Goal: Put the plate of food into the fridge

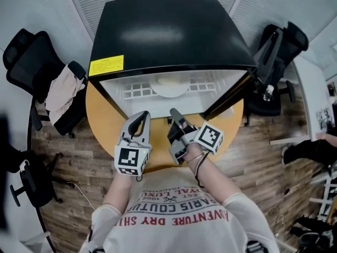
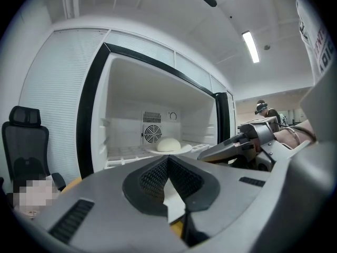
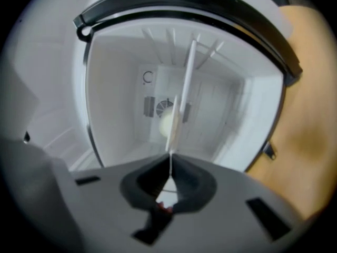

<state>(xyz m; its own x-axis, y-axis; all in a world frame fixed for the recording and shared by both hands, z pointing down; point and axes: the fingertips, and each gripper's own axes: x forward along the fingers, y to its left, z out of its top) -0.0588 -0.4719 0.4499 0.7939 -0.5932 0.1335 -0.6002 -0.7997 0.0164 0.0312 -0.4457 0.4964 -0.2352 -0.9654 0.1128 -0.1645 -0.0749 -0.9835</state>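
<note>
A small black fridge stands open on a round wooden table. Its door is swung out to the right. On the wire shelf inside sits a white plate with a pale round lump of food. The left gripper view shows the same plate and food deep in the fridge. Both grippers hover over the table just outside the opening, side by side. My left gripper is shut and empty. My right gripper is shut too, holding nothing, and points at the plate.
Black office chairs stand at the left, one with a pale cloth draped over it, and at the right. A person's leg shows at the far right. A yellow label is on the fridge top.
</note>
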